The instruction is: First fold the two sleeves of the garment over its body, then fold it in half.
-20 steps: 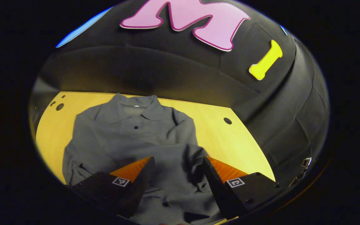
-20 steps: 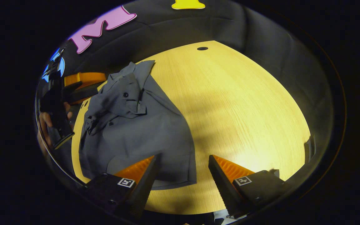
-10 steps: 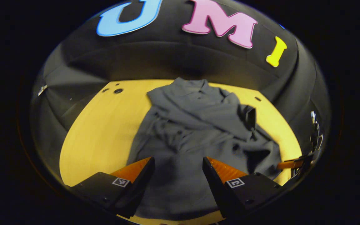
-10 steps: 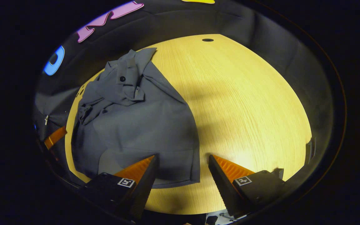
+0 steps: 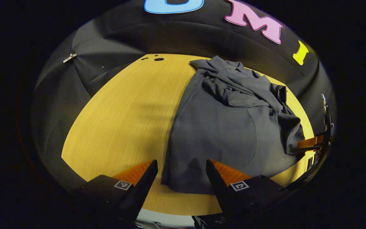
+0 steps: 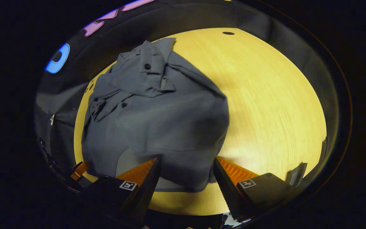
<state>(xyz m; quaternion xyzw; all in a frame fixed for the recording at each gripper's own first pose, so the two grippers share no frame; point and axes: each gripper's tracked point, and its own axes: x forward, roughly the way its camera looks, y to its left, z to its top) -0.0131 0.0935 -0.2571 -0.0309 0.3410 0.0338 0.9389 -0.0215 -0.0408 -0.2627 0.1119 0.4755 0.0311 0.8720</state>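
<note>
Left gripper view: left gripper point(image 5: 179, 173) hangs with fingers spread, nothing between them, above the near hem of the grey garment point(image 5: 221, 127). Garment lies on the wooden table point(image 5: 119, 117), right of centre, sleeves bunched over its far part.

Right gripper view: right gripper point(image 6: 186, 175) also spread wide, empty, over the garment's point(image 6: 157, 121) near hem; garment left of centre on the table point(image 6: 272, 101).

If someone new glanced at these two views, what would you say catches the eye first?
The grey shirt stands out: it lies on the yellow wooden table, its sleeves bunched in wrinkles across the chest below the collar. In each view an open gripper frames the shirt's near hem: the left gripper at one corner, the right gripper at the other. The right one's tip also peeks in at the left gripper view's right edge.
</note>
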